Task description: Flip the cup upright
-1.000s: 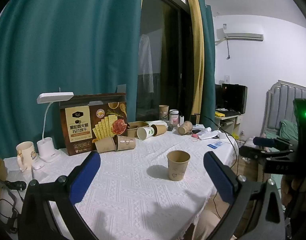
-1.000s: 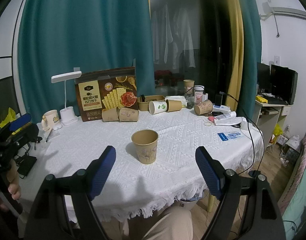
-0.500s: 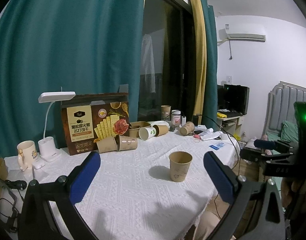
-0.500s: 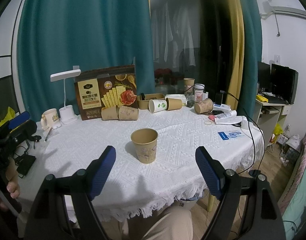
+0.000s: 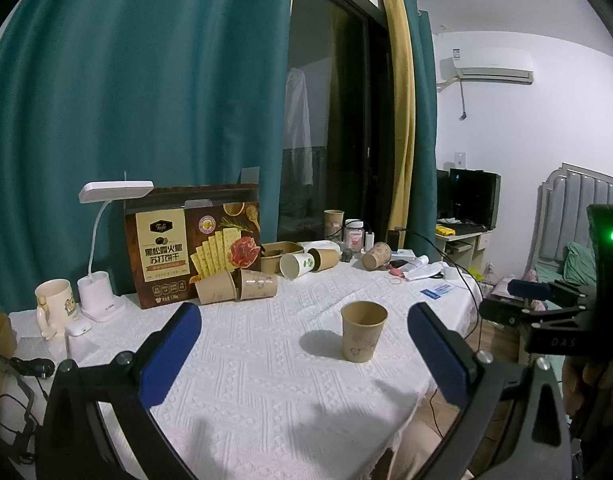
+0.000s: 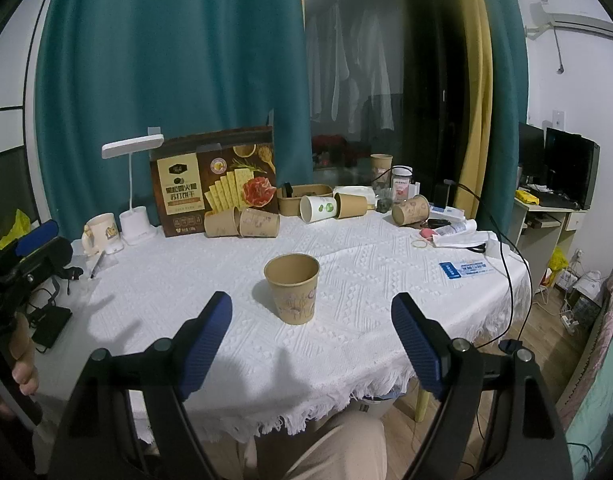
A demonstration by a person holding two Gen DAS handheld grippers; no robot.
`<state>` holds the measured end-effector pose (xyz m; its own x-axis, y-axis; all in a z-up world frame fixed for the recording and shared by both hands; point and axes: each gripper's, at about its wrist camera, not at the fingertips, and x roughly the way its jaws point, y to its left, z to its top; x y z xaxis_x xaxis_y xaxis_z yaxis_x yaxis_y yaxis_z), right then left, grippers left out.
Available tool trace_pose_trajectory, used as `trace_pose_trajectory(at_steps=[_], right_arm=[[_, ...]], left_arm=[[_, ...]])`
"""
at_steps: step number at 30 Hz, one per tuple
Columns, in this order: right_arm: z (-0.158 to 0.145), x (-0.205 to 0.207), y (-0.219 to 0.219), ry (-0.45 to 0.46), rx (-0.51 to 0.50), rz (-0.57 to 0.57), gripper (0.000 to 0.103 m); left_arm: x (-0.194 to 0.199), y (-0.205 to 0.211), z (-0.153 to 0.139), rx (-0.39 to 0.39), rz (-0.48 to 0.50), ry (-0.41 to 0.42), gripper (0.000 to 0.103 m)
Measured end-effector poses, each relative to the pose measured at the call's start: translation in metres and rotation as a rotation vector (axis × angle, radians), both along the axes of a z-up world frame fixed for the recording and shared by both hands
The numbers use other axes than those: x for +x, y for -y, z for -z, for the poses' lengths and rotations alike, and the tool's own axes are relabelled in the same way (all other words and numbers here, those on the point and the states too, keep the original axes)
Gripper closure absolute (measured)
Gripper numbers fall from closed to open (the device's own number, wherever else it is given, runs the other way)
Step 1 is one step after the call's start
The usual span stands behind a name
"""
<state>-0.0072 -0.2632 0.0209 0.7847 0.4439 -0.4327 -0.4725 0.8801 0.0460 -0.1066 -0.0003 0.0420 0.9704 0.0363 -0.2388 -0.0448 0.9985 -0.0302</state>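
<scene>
Cup (image 6: 292, 294) stands upright ahead of both hand-held grippers — jaws apart, nothing held.

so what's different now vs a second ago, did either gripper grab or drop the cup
Almost nothing changed. Neither gripper took hold of or released anything: the left gripper and right gripper both kept their jaws wide open and empty, only drifting slightly in view. The brown paper cup stands upright on the white tablecloth exactly where it was, untouched. The tipped cups by the cracker box also stayed put.
</scene>
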Motion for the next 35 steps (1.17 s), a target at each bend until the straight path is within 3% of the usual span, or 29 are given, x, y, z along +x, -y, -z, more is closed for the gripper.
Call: trace_pose_trajectory(at_steps=[35], right_arm=[[0.011,0.001,-0.001,-0.003,0.002,-0.004,0.023]], left_arm=[[0.000,0.003,0.003,0.001,0.007,0.010,0.000]])
